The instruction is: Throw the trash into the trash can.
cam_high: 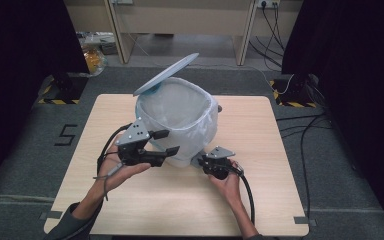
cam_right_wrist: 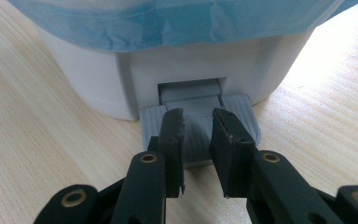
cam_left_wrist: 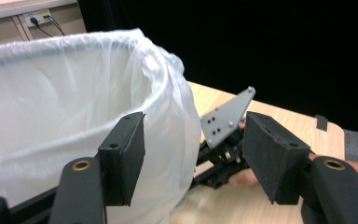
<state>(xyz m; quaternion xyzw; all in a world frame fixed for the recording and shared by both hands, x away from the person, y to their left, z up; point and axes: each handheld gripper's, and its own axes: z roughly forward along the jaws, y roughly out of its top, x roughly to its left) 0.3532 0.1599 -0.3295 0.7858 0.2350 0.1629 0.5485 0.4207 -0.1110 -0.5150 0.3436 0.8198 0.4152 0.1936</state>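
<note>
A white pedal bin lined with a pale plastic bag stands mid-table, its lid tilted up. My left gripper hovers at the bin's near-left side with its jaws wide apart; in the left gripper view the bag's bulging side reaches between the pads, which do not press it. My right gripper sits low at the bin's front. In the right gripper view its jaws are shut and rest on top of the grey foot pedal, under the bag's blue hem.
The wooden table has bare room in front and to both sides of the bin. Black stands on yellow-striped tape flank the far corners. Cables trail on the floor at the right. Dark curtains close in both sides.
</note>
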